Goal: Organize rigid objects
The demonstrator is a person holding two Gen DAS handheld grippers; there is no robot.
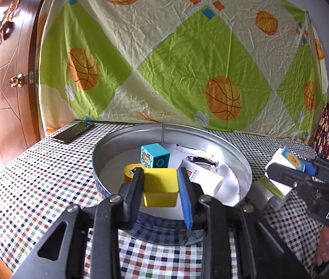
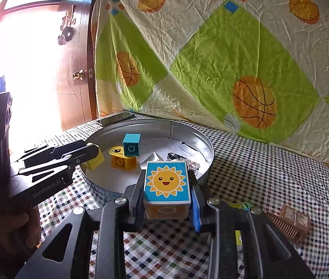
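Carrying two blocks toward the round tin (image 1: 211, 137) | left gripper (image 1: 161, 186) clamps our yellow block (image 1: 161, 183) above its 6 o'clock rim | right gripper (image 2: 167, 186) clamps sun block (image 2: 166, 181) near 4 o'clock, ready for dropping inside.

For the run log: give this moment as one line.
left gripper: shut on yellow block | right gripper: shut on sun block | both over round tin

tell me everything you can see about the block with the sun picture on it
The sun block is a boxy toy block: its top face is blue with a white border and a smiling orange-yellow sun, and the side facing the camera looks translucent orange. The right gripper clamps it by its sides, lifted off the checkered cloth, just outside the round metal tin.
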